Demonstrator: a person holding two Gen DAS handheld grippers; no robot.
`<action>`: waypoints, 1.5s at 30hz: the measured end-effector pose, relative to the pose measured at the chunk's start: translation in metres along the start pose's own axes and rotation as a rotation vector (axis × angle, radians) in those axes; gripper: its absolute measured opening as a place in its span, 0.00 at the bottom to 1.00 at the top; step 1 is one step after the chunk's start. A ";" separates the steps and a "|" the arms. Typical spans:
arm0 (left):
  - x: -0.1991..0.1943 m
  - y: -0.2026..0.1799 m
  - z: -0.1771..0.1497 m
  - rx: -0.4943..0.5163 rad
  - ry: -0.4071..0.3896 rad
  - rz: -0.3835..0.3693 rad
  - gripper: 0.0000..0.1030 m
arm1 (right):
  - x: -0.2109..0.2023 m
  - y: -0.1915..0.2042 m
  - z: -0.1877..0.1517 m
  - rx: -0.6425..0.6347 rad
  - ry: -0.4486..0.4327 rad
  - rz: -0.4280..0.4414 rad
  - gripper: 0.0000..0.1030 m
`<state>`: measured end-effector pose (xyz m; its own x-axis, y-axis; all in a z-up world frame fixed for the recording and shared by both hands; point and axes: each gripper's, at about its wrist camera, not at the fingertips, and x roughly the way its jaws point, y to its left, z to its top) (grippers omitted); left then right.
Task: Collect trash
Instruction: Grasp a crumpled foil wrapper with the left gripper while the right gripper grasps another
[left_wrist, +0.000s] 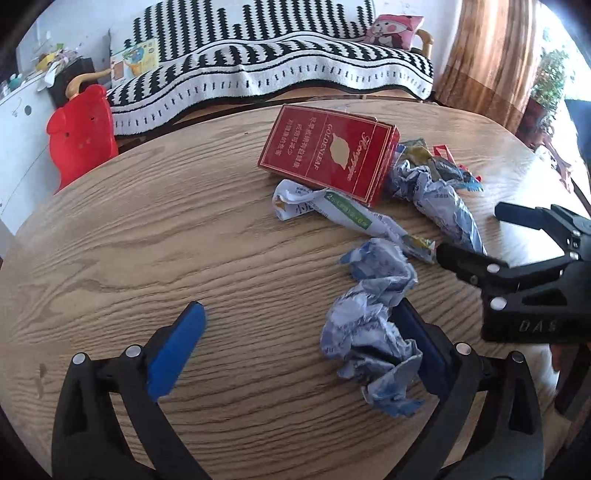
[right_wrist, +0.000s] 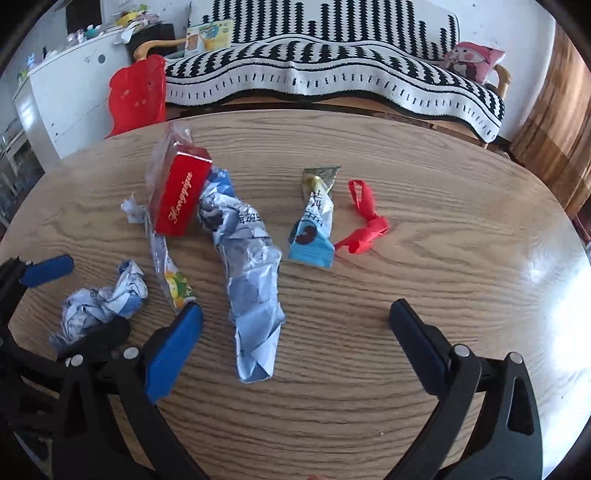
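On the oval wood-grain table (right_wrist: 369, 369), litter is scattered: a red cardboard cigarette box (right_wrist: 181, 195), a long crumpled blue-and-white paper wrapper (right_wrist: 251, 280) and a small crumpled blue-and-white paper ball (left_wrist: 369, 325). The left gripper (left_wrist: 299, 343) is spread wide, the ball against its right finger. The right gripper (right_wrist: 295, 325) is released around the long wrapper's lower end.

Left gripper (left_wrist: 295, 332) jaws wide apart; right gripper (right_wrist: 295, 332) likewise.
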<state>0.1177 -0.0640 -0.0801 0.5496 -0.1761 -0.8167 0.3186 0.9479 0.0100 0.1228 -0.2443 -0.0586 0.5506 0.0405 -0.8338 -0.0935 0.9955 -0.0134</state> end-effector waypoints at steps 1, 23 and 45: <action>0.000 0.003 -0.001 -0.006 0.000 0.004 0.95 | 0.000 -0.001 -0.001 -0.003 0.000 0.002 0.95; -0.007 -0.020 0.005 0.044 -0.020 -0.024 0.30 | -0.012 0.017 -0.001 -0.061 -0.056 0.064 0.20; -0.019 -0.024 0.011 0.017 -0.049 -0.039 0.30 | -0.043 -0.012 -0.013 0.060 -0.176 0.118 0.20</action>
<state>0.1081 -0.0859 -0.0582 0.5737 -0.2256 -0.7874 0.3533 0.9355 -0.0107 0.0895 -0.2596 -0.0296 0.6756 0.1657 -0.7184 -0.1187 0.9861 0.1159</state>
